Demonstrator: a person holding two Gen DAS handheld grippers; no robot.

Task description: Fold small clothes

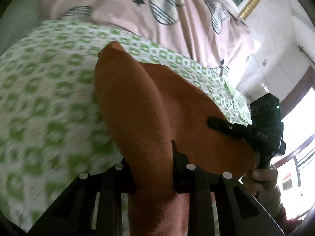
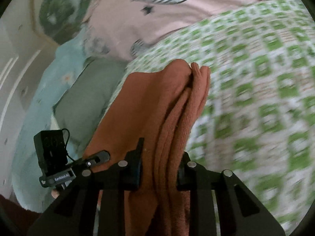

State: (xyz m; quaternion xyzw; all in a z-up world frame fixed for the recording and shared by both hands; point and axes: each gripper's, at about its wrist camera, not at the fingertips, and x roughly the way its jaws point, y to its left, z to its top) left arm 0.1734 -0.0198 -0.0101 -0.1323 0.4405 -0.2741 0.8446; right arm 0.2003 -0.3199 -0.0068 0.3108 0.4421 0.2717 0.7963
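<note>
1. Left gripper (image 1: 152, 169): fingers (image 1: 178, 163) closed on the rust-orange garment (image 1: 137, 102), cloth bunched between them and running forward from the grip.
2. Right gripper (image 2: 160, 167): fingers (image 2: 135, 165) likewise pinched on the same garment, several ribbed folds stacked in the gap.
3. Garment: held up between both grippers over the green-and-white patterned sheet (image 1: 45, 82), hanging in soft folds; far end drooping toward the sheet, contact there impossible to tell.
4. Pink quilt (image 1: 122, 5) with striped heart shapes lying beyond the sheet.
5. Pale blue pillow (image 2: 39, 90) at the left in the right wrist view.
</note>
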